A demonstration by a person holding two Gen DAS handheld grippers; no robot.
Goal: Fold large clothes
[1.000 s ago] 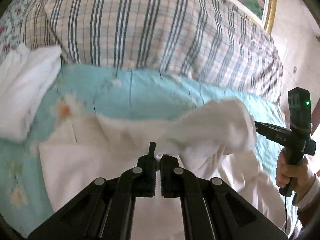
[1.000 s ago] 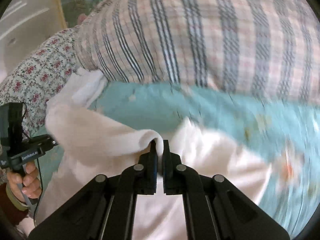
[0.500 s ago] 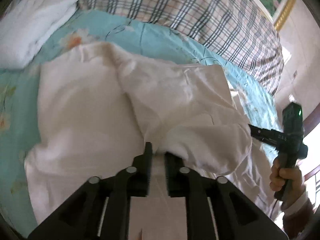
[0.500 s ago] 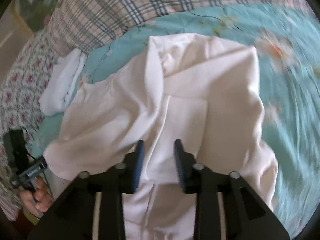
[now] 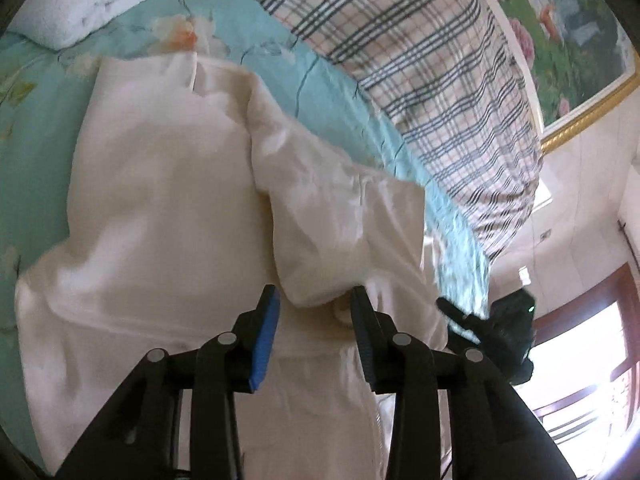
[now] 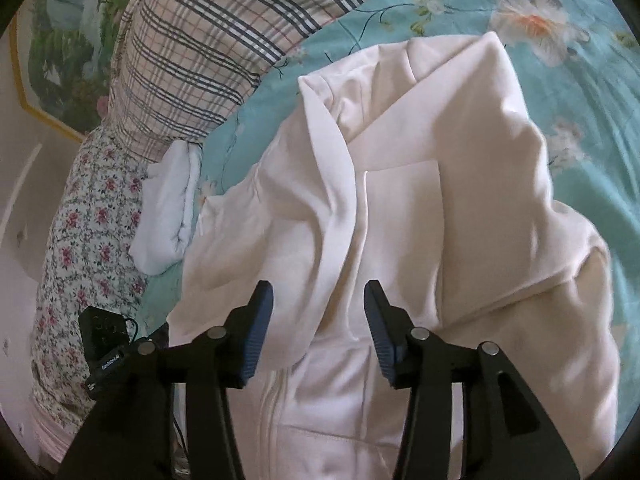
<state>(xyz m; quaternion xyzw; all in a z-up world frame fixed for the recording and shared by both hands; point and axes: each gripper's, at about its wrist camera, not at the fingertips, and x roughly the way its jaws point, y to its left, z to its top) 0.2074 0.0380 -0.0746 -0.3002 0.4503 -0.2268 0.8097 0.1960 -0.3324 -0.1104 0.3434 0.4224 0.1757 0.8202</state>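
Both views are lit by soft daylight. In the left wrist view the light is admitted through a window (image 5: 592,368) at lower right, which is overexposed to white glare. The garment (image 5: 168,208) is rendered bright with washed-out highlights; soft shadows are cast in its folds. Slight motion blur is seen along the sheet (image 5: 456,232) edge and on the right gripper (image 5: 452,310). Strong barrel distortion is present in both views; straight lines are bent near the dark circular vignette. In the right wrist view the garment (image 6: 460,184) is moderately sharp and evenly exposed.
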